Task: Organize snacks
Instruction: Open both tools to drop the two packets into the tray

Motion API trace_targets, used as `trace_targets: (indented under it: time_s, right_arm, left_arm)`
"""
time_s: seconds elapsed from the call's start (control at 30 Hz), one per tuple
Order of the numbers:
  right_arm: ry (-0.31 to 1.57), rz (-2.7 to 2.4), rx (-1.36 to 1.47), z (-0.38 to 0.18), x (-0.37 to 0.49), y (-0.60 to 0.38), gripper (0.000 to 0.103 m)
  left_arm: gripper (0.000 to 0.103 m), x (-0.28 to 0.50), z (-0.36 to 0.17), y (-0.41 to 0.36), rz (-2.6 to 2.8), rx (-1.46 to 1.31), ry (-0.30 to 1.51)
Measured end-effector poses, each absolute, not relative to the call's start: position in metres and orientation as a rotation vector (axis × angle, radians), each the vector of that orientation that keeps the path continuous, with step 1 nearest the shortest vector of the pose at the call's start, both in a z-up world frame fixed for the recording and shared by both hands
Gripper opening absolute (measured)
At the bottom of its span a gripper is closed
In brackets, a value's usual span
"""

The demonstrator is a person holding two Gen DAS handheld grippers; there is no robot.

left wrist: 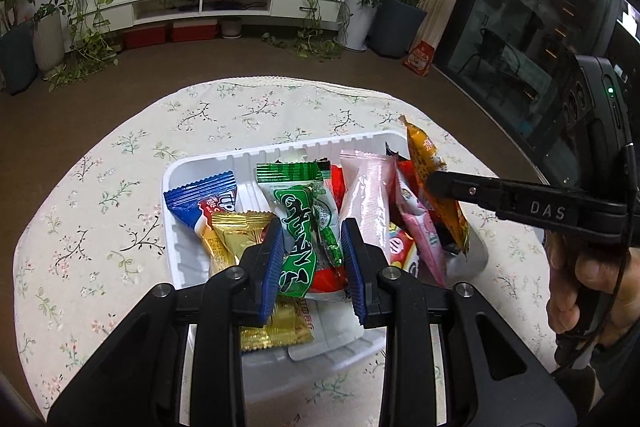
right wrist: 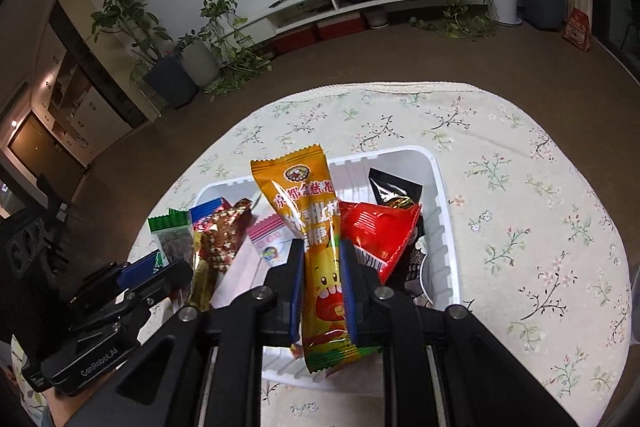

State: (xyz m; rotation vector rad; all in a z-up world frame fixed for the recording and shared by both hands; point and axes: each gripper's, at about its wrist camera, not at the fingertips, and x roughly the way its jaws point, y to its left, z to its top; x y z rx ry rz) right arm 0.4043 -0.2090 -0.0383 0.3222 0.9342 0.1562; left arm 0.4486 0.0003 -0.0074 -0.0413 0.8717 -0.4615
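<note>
Each gripper (left wrist: pixel 312 263) (right wrist: pixel 322 281) clamps a packet lengthwise upright: green packet (left wrist: pixel 298 227), orange packet (right wrist: pixel 316 239).

Both grippers tilt steeply downward, side by side. The left gripper (left wrist: pixel 313 259) has its blue pads (left wrist: pixel 273 267) pinched on a green packet (left wrist: pixel 298 227), jaws only slightly apart. The right gripper (right wrist: pixel 322 291) is clamped nearly shut on an orange packet (right wrist: pixel 316 239) that stands upright between its fingers. A bare hand (left wrist: pixel 588 279) wraps the right gripper's handle.
</note>
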Motion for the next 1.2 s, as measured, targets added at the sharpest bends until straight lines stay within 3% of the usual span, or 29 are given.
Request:
trace_targets:
  time_s: [0.57, 0.67, 0.73, 1.03, 1.13, 1.2]
  right_arm:
    - [0.923, 0.098, 0.197, -0.055, 0.413, -0.187, 0.023]
    - [0.918, 0.092, 0.176, -0.055, 0.411, -0.182, 0.027]
    - [0.916, 0.089, 0.164, -0.054, 0.412, -0.178, 0.028]
    - [0.899, 0.084, 0.137, -0.049, 0.408, -0.174, 0.038]
    - [0.881, 0.071, 0.121, -0.043, 0.404, -0.173, 0.050]
    - [0.861, 0.066, 0.116, -0.038, 0.400, -0.173, 0.058]
  left_arm:
    - [0.031, 0.462, -0.048, -0.011, -0.415, -0.018, 0.879]
    - [0.052, 0.462, -0.049, -0.014, -0.392, 0.003, 0.868]
    - [0.059, 0.464, -0.050, -0.013, -0.386, -0.001, 0.859]
    - [0.070, 0.462, -0.045, -0.007, -0.358, 0.005, 0.832]
    - [0.079, 0.453, -0.040, -0.005, -0.343, 0.005, 0.813]
    - [0.093, 0.448, -0.036, -0.002, -0.327, 0.010, 0.800]
